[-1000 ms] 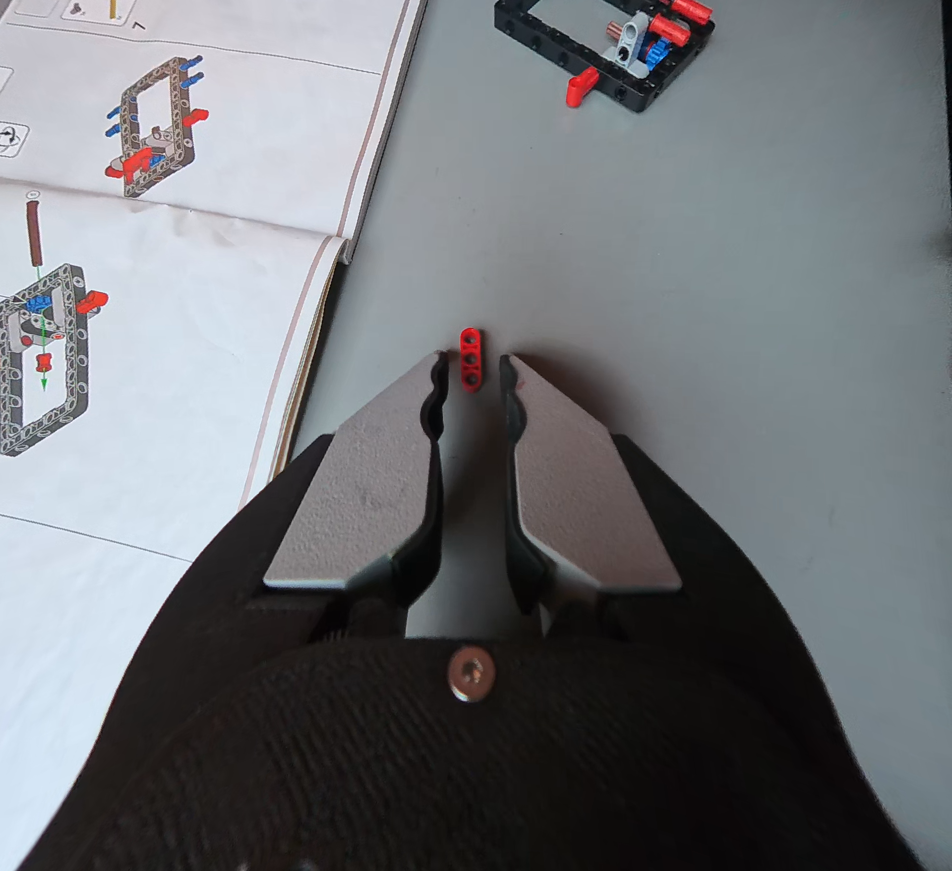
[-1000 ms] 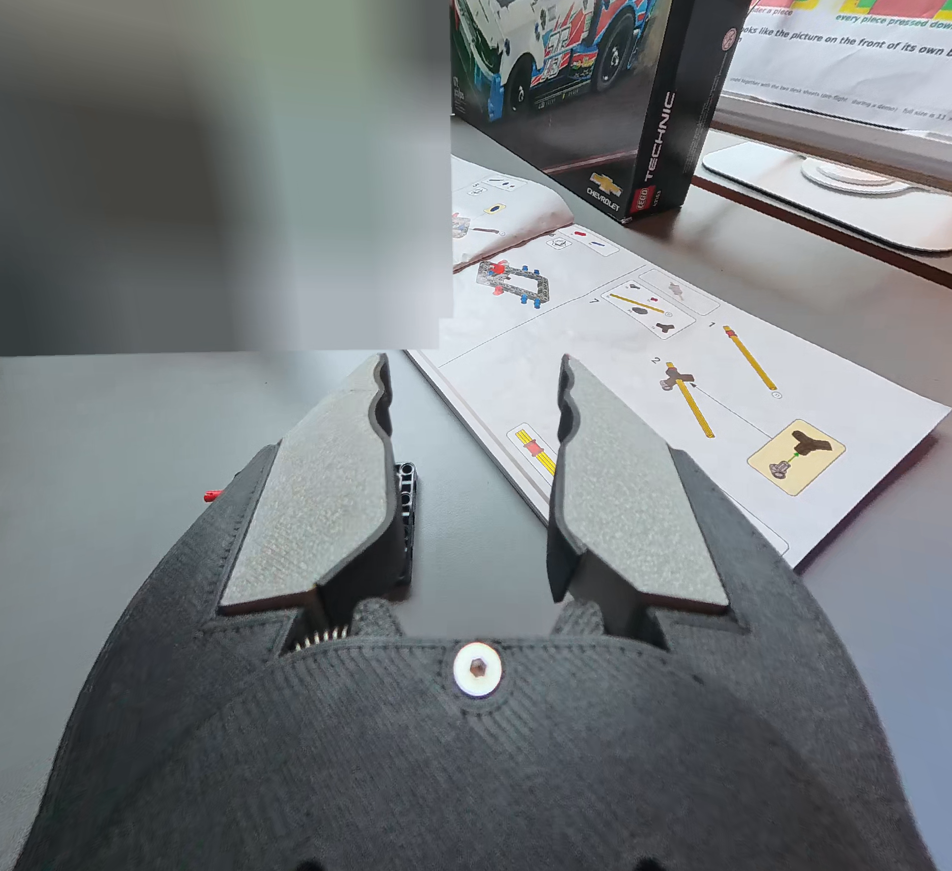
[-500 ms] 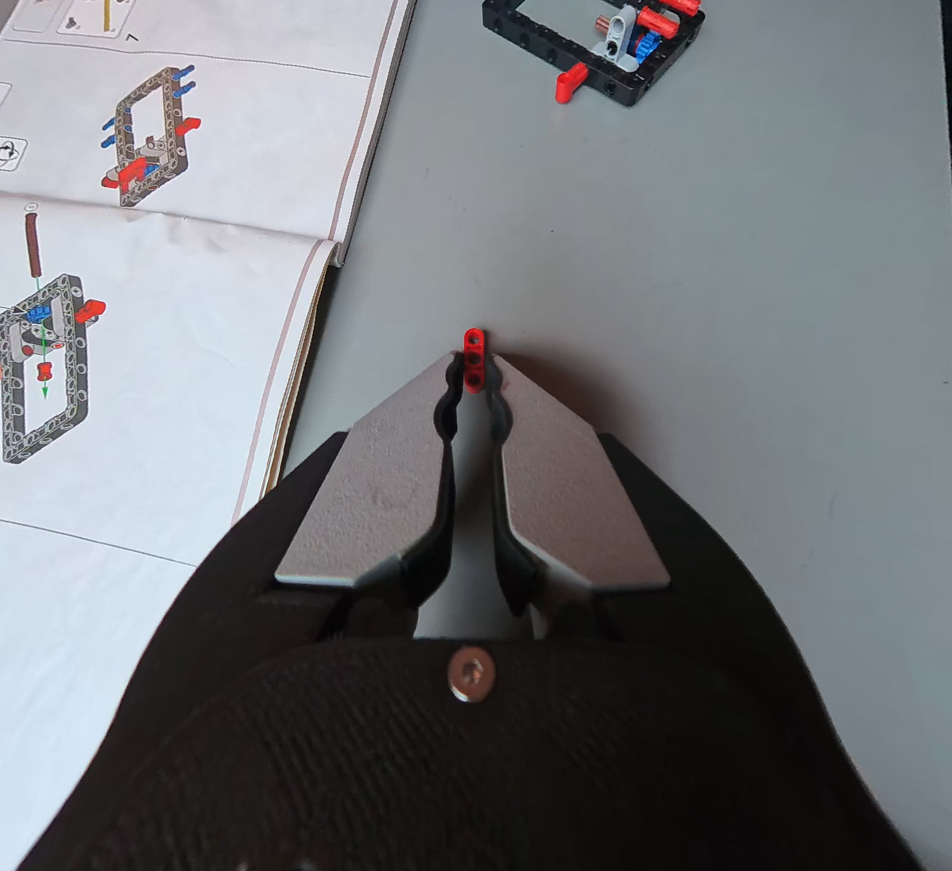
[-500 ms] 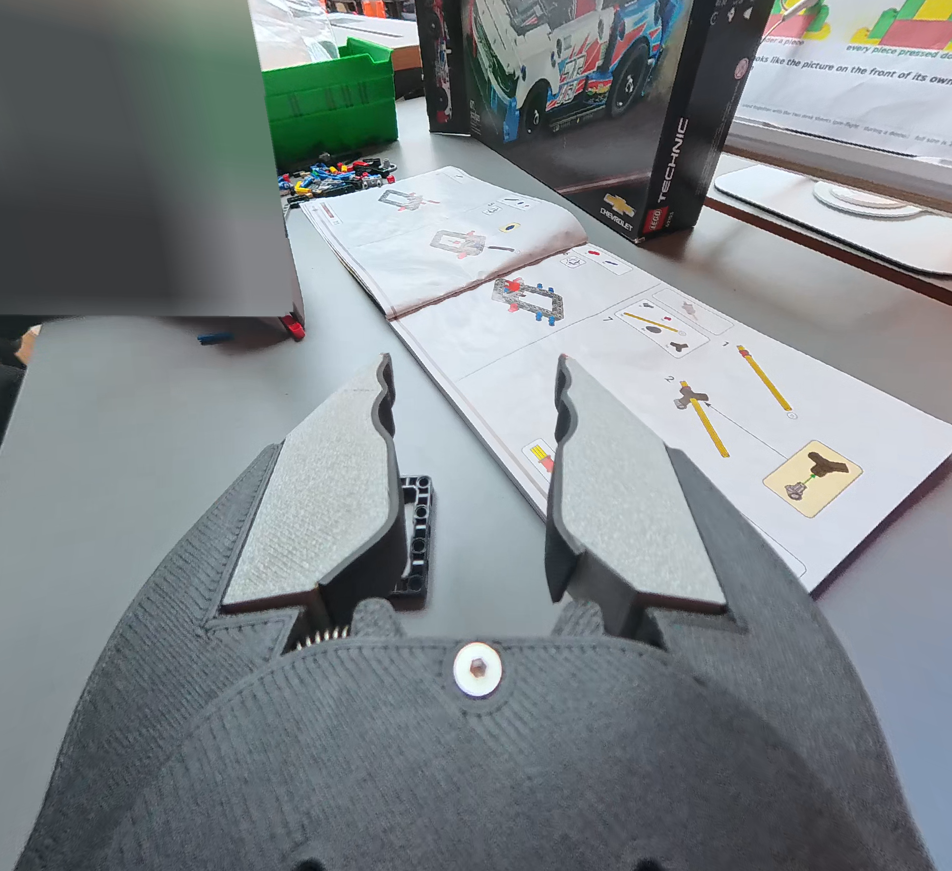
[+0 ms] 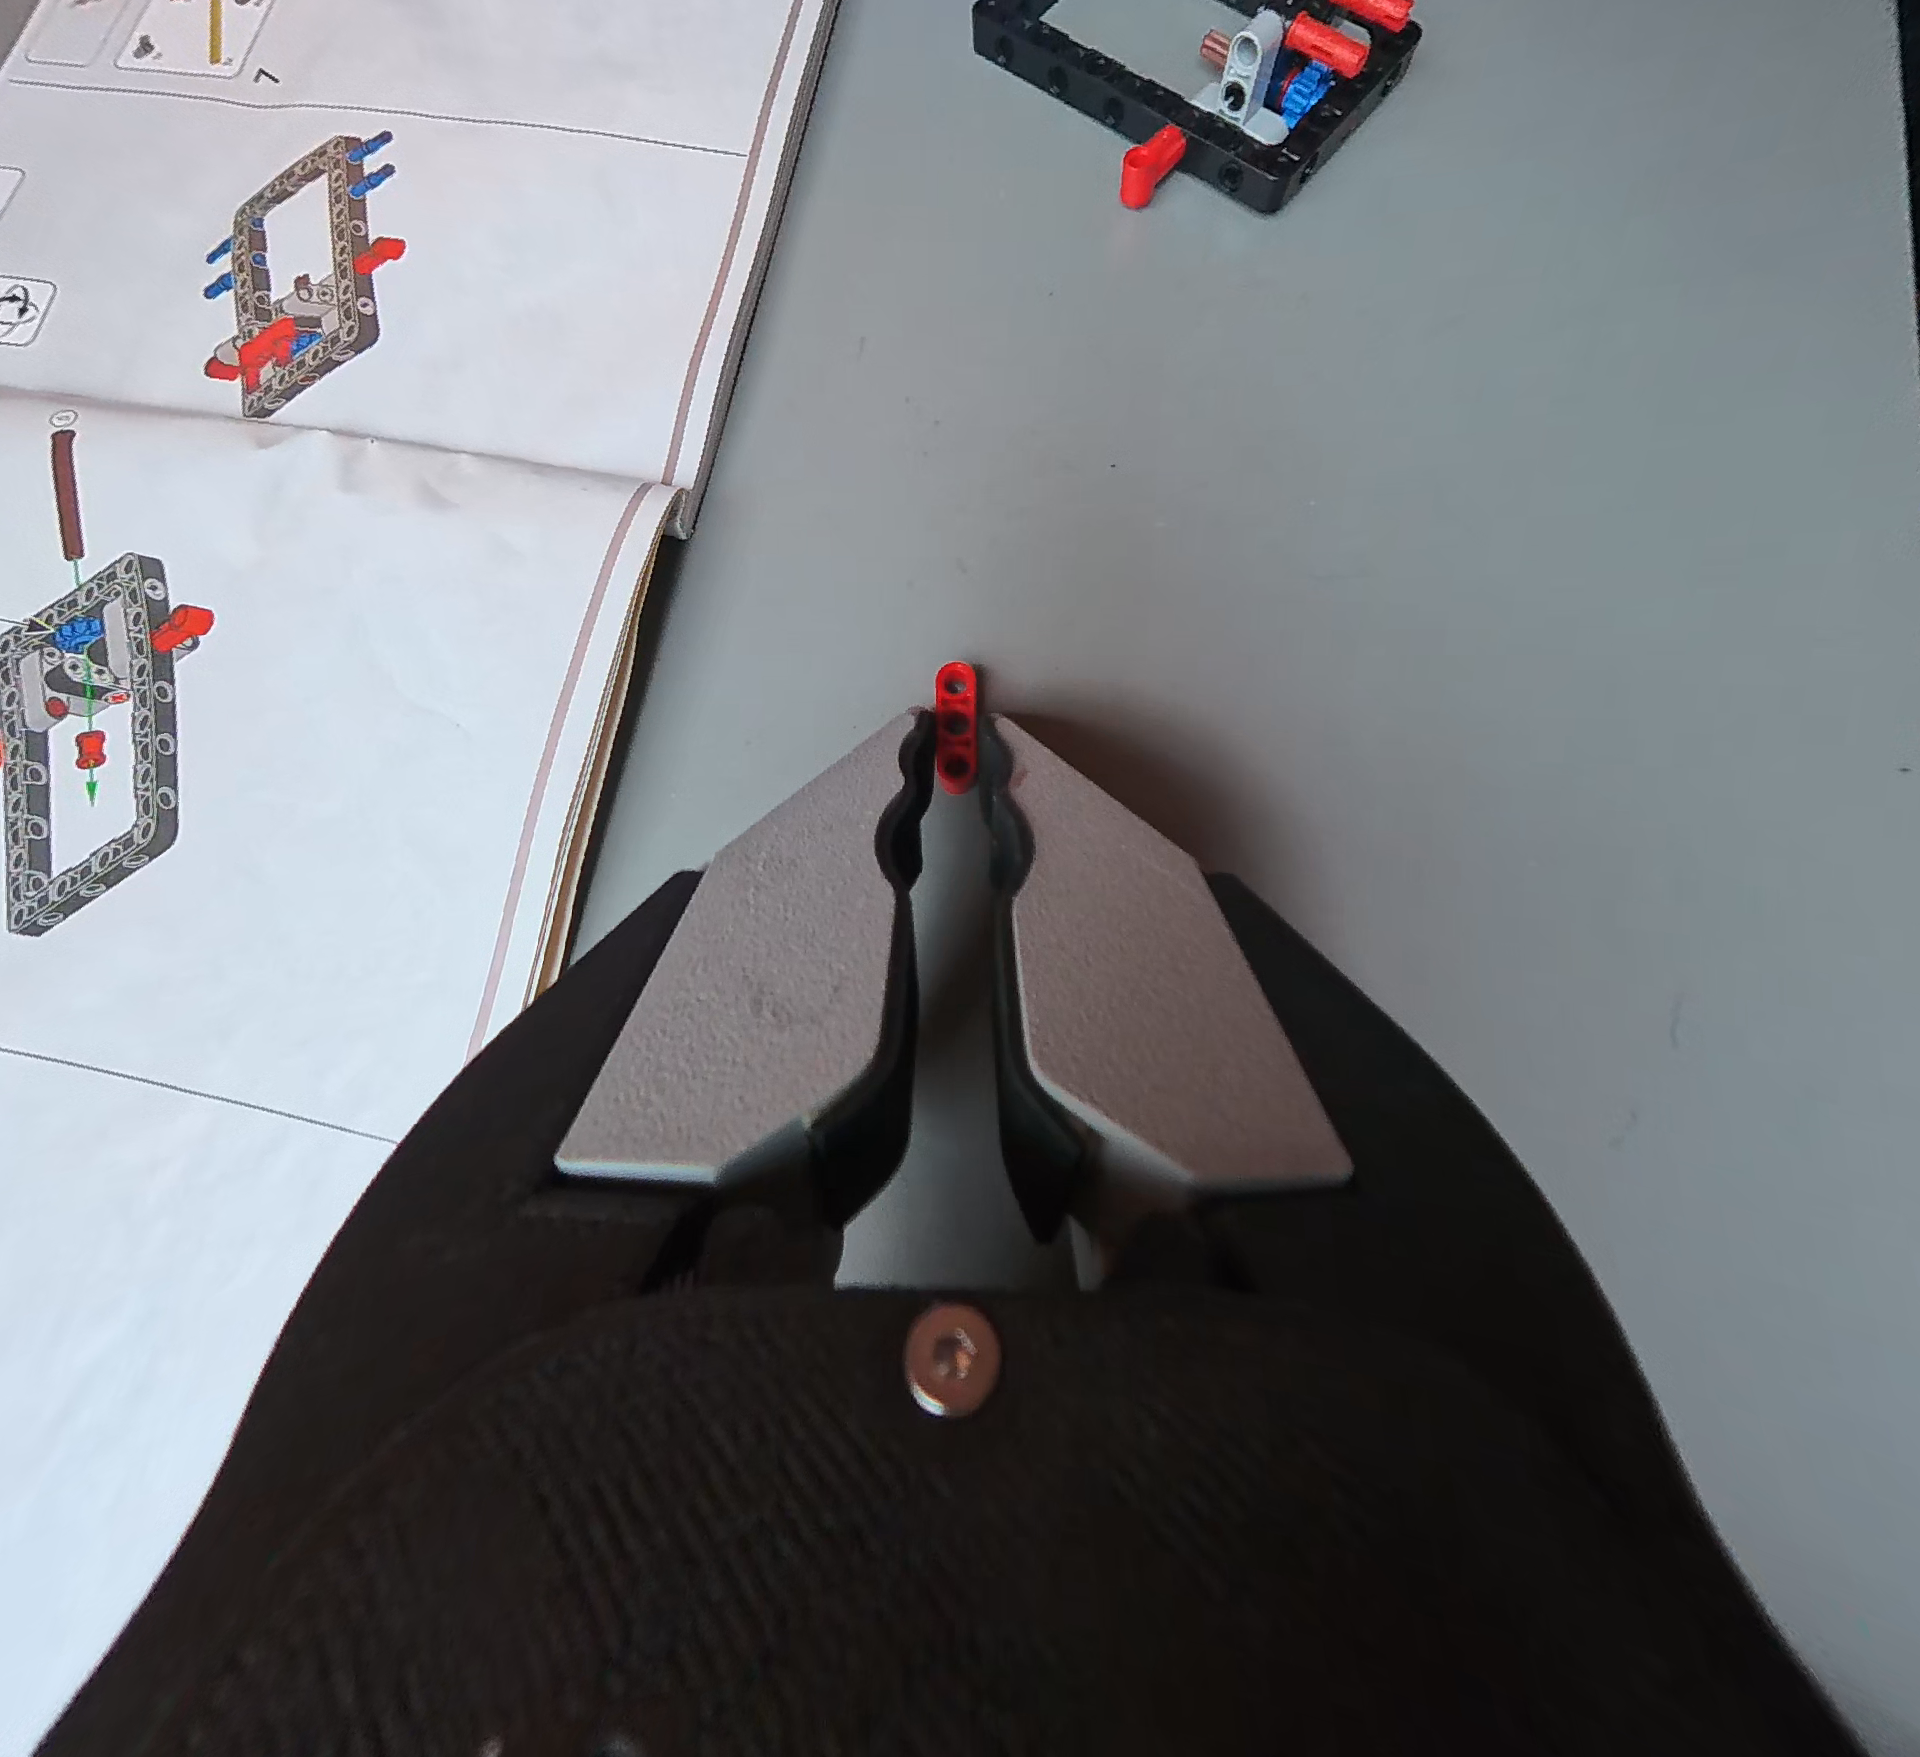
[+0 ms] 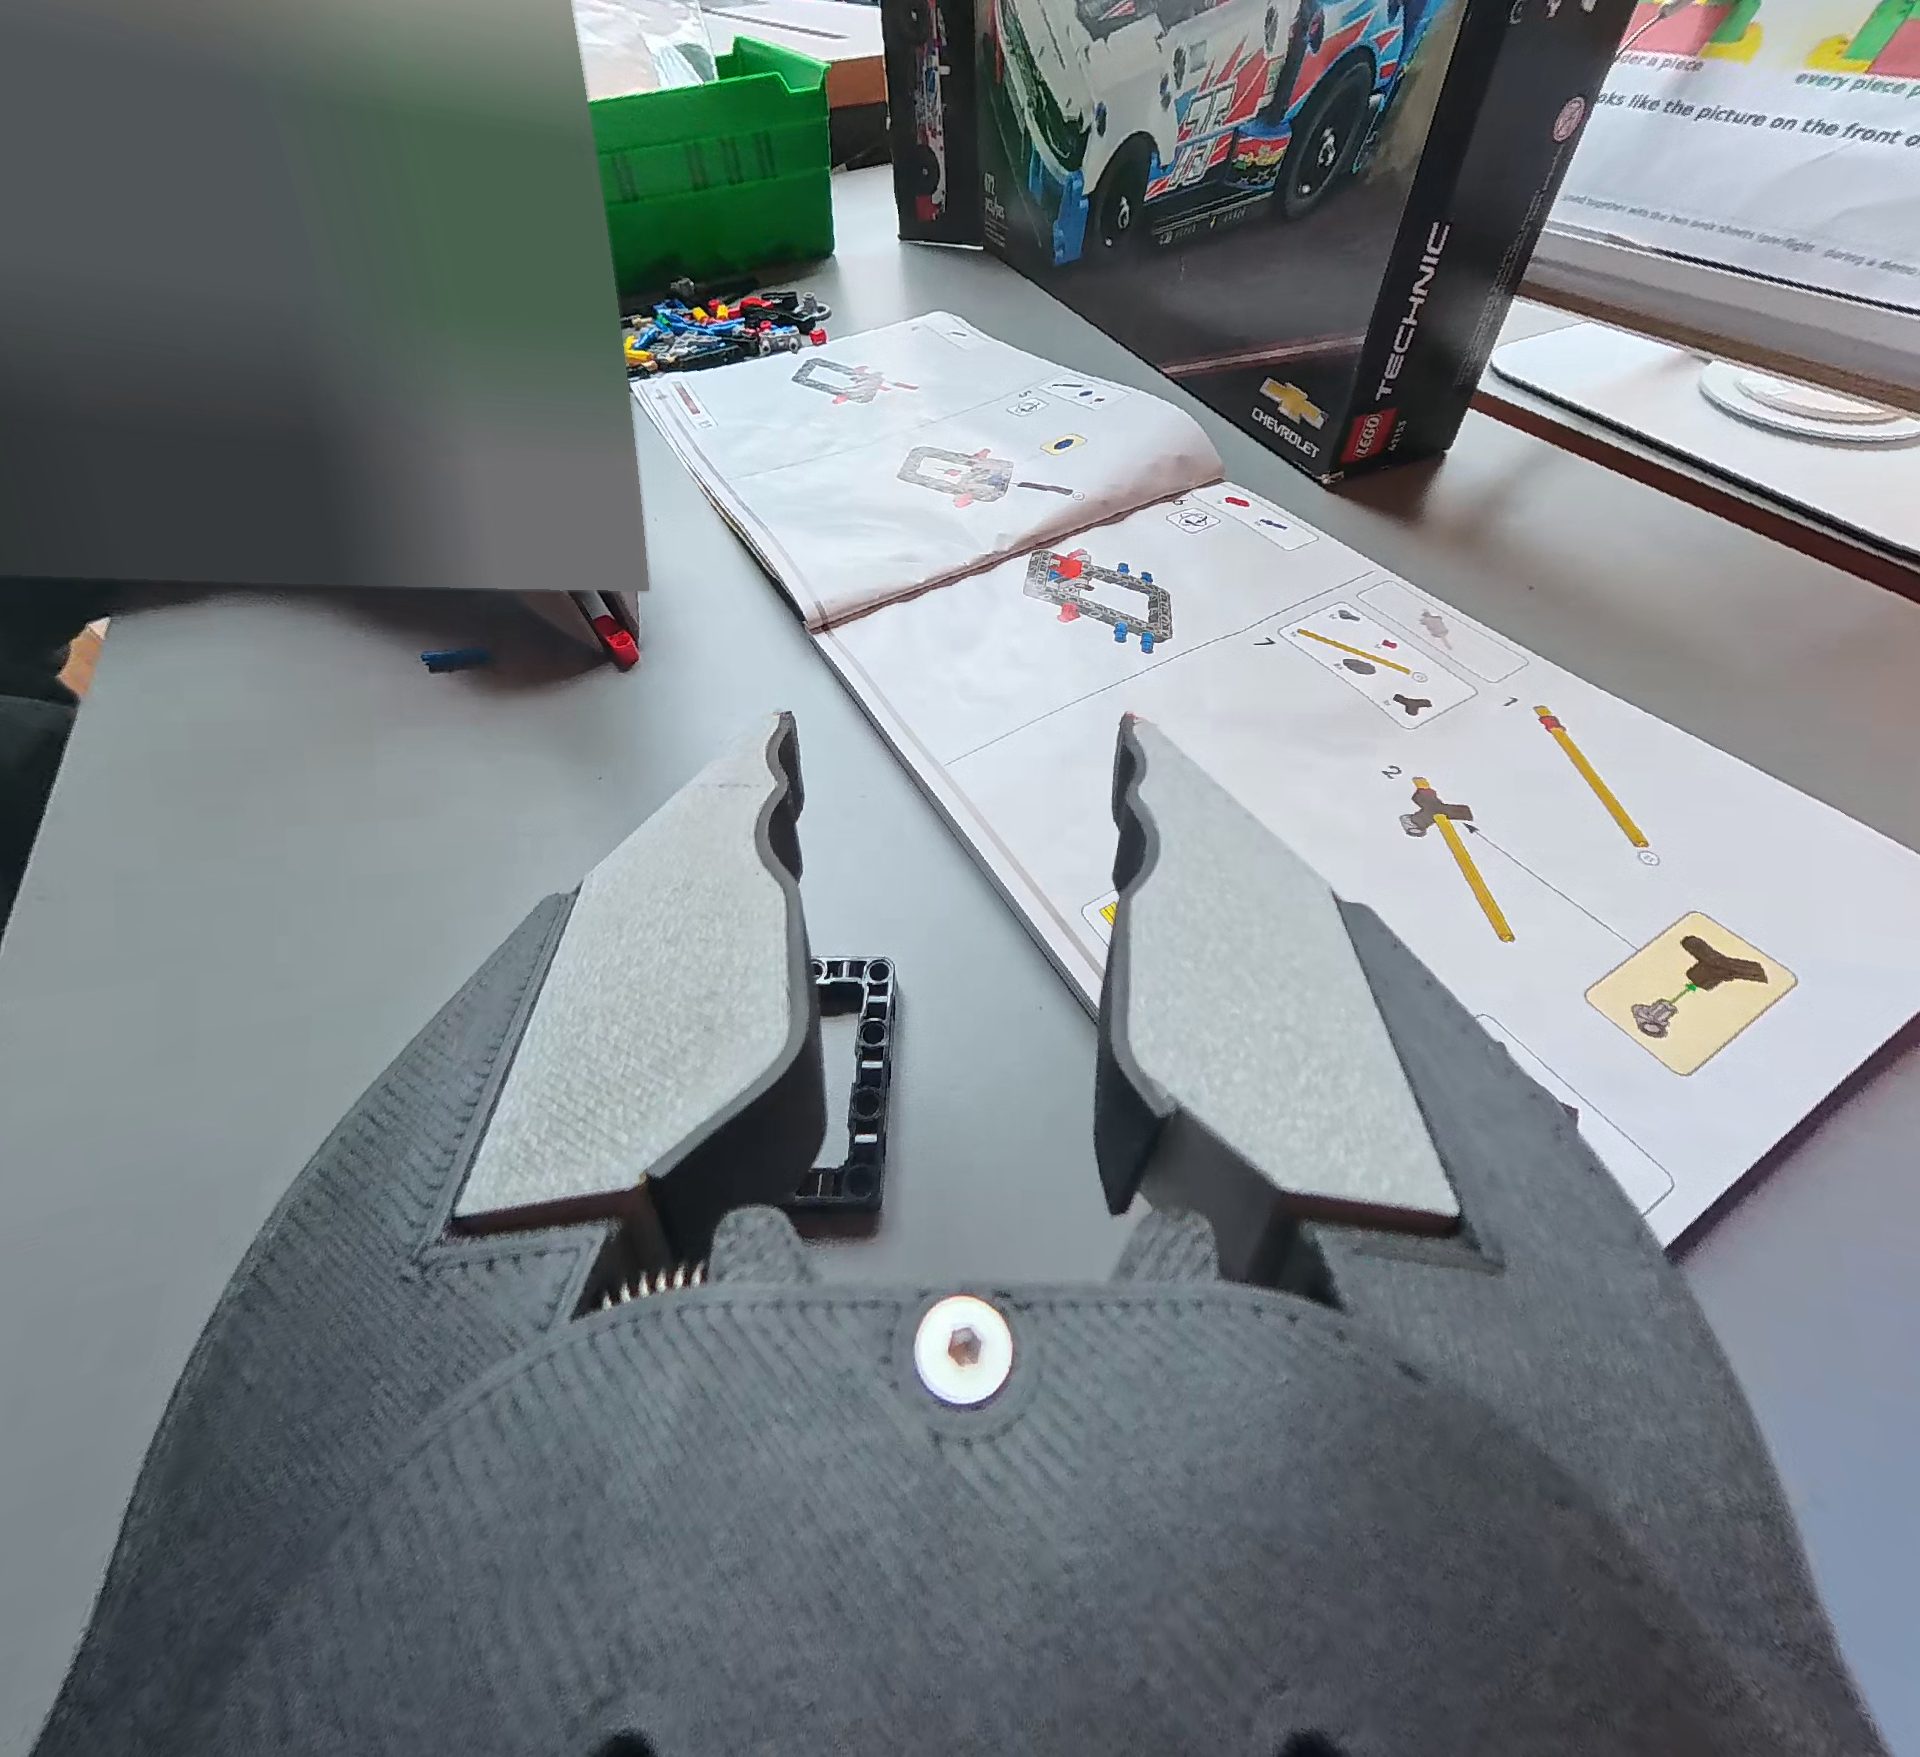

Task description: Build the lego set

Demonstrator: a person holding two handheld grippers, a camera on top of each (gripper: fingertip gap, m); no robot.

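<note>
Left tool [image 5: 956,741] clamped on small red beam [image 5: 956,720], w/ beam's rear end hidden btwn tips, well short of black frame [image 5: 1195,45]. Right tool [image 6: 956,741] apart, holding nothing; its left finger hides most of the frame [image 6: 868,1073], only one corner visible beside instruction booklet [image 6: 1195,668] on worktop [image 6: 312,824]

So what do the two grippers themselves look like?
The left gripper and the right gripper match: a ribbed black dome-shaped body with one silver screw, and two wedge-shaped fingers faced in textured grey, with wavy black inner edges. No cables or sleeves show.
</note>
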